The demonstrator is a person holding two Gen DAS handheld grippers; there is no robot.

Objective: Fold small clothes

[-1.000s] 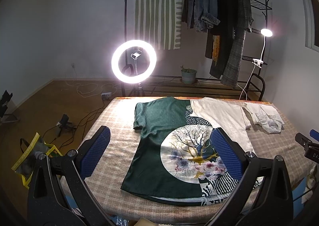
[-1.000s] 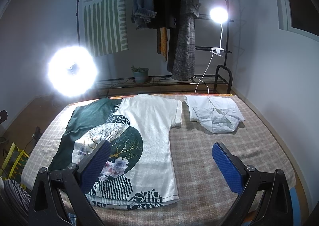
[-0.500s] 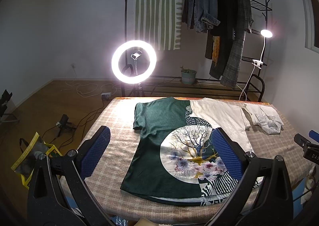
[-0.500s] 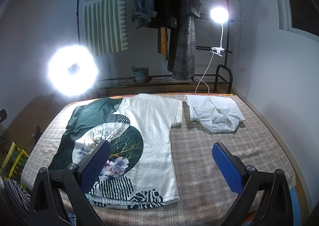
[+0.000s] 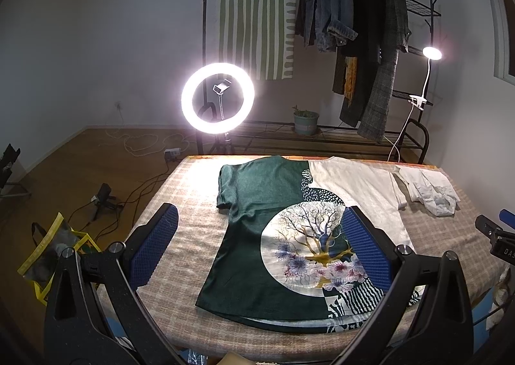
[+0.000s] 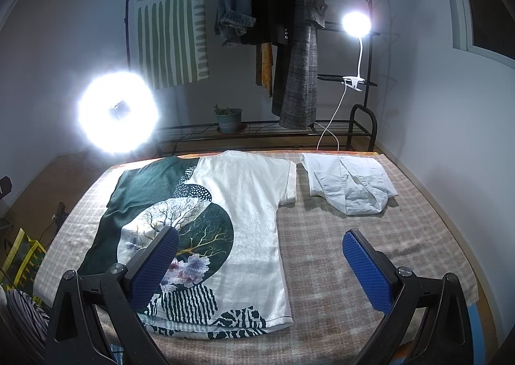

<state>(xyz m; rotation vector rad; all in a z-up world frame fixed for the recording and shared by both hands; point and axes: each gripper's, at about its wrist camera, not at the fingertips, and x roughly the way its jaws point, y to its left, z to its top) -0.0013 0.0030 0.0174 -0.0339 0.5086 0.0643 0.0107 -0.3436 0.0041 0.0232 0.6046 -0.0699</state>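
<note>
Tools both spread wide, grasping nothing: left tool (image 5: 257, 245), right tool (image 6: 260, 258), hovering over the near edge of the worktop (image 6: 338, 268). T-shirt (image 6: 251, 220) flat and unfolded below. Could pinch only one layer at the hem, or drag the checked cover along and skew the fold. Folded white shirt (image 6: 351, 184) just beside the right sleeve, crowding that side.

We see a dim room lit by a glaring ring light (image 6: 118, 113) and a clip lamp (image 6: 356, 24), with fisheye bending and dark vignetted corners.
</note>
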